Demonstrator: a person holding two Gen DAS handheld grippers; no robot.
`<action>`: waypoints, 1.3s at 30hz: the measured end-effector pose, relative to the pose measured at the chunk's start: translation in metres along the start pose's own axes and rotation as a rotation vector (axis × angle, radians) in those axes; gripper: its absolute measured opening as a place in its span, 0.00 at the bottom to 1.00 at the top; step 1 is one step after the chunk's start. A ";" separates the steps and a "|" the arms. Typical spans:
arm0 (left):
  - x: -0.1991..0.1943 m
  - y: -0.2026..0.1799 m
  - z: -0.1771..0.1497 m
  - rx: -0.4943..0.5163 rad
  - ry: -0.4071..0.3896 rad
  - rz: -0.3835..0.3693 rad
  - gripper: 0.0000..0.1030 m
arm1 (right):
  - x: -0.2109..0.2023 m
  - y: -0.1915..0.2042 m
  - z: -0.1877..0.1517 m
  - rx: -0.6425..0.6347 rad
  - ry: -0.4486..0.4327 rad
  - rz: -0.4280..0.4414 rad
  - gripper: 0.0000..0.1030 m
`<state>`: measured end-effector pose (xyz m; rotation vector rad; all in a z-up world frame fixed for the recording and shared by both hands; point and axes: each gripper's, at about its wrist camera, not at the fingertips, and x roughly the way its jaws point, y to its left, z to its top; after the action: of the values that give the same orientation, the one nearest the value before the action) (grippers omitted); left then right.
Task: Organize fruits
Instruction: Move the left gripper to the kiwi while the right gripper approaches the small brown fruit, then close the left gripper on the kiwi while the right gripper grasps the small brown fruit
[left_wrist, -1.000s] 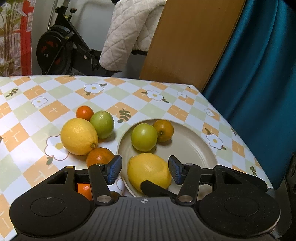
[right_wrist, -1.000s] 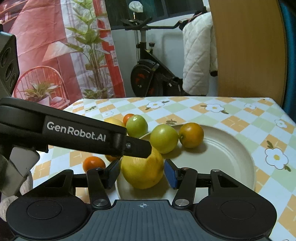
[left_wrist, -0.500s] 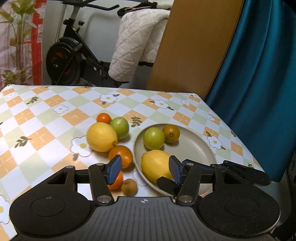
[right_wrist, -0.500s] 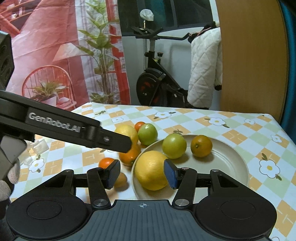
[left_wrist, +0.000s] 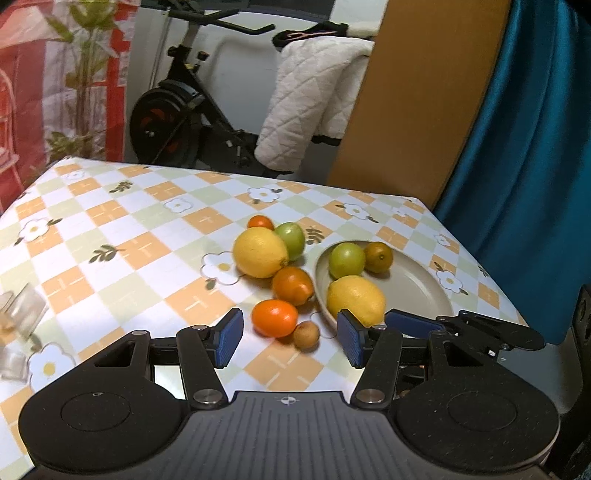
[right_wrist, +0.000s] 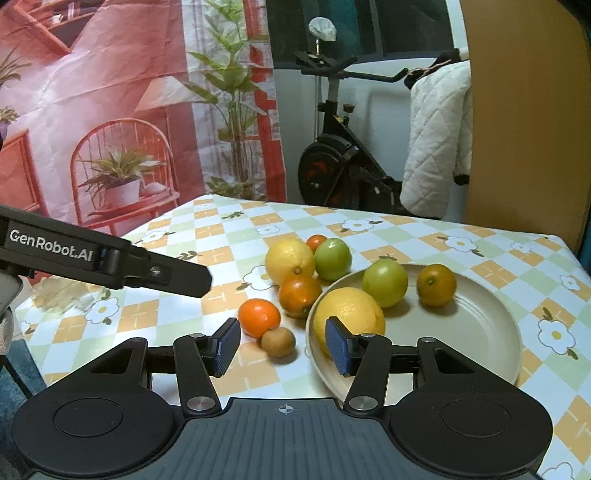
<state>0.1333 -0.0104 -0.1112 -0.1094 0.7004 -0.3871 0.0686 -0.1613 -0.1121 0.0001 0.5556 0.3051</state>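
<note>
Resting on plate (right_wrist: 480, 332), lemon (right_wrist: 351, 314) beyond right tongs (right_wrist: 282, 350); both tongs part-open, empty.

Both wrist views near, share plate (left_wrist: 424, 284) (right_wrist: 480, 332)

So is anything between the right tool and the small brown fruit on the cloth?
Nothing visible: the small round brown fruit lies on open tablecloth just beyond the open right tool, with the bright orange citrus behind it and the beige plate beside.
</note>
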 end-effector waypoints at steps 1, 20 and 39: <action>-0.002 0.001 -0.002 -0.006 0.001 0.003 0.56 | -0.001 0.001 0.000 0.001 0.000 0.003 0.46; 0.001 0.014 -0.022 -0.042 0.080 0.010 0.56 | -0.004 -0.003 -0.009 0.039 0.027 0.036 0.40; 0.001 0.011 -0.049 -0.027 0.200 -0.062 0.53 | -0.001 -0.001 -0.011 0.033 0.060 0.041 0.34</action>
<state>0.1056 0.0010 -0.1517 -0.1190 0.9010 -0.4527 0.0625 -0.1634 -0.1215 0.0347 0.6210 0.3364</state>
